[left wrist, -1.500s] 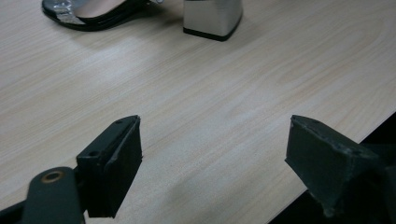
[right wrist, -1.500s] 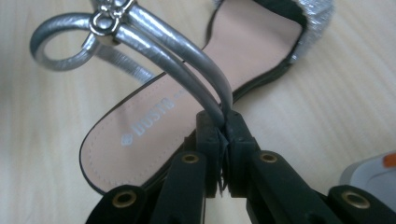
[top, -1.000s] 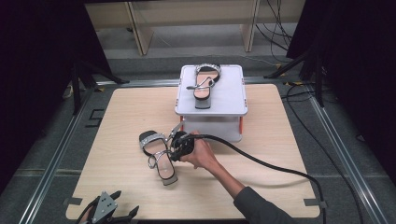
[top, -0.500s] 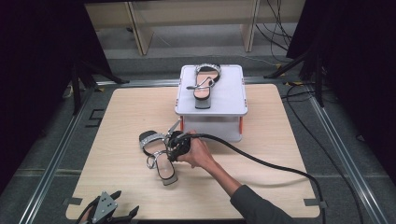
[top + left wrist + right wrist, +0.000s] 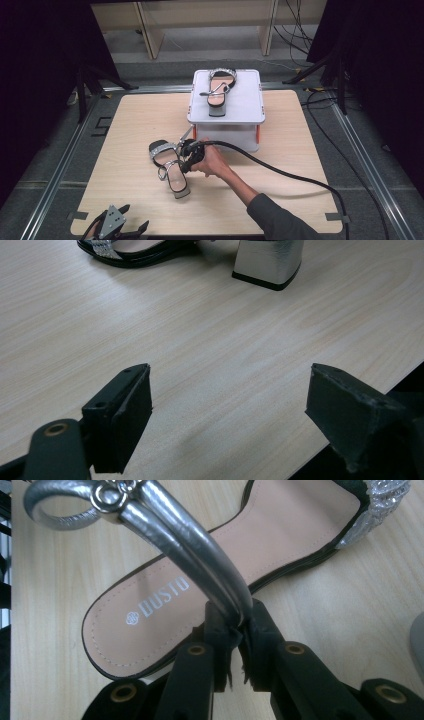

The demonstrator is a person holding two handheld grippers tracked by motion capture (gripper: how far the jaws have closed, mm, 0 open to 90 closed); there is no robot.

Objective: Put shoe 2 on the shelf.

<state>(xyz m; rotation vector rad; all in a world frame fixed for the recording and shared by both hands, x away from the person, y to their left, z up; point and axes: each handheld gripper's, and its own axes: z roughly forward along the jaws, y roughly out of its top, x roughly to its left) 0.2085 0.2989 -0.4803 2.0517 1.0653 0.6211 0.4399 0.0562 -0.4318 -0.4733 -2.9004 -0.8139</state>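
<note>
Right gripper (image 5: 186,159), held in the person's right hand (image 5: 212,161) near the middle of the wooden table (image 5: 300,165), with its jaws having just closed further and clamped on the silver ankle strap (image 5: 200,545) of a block-heeled sandal (image 5: 170,167). The sandal lay on the table just left of the hand, toe toward the far left, heel (image 5: 267,262) toward the near edge. Left gripper (image 5: 117,227) rested at the near left edge of the table, jaws wide apart with nothing between them. A second, matching sandal (image 5: 219,90) stood on the white raised stand (image 5: 250,107) at the far side of the table.
</note>
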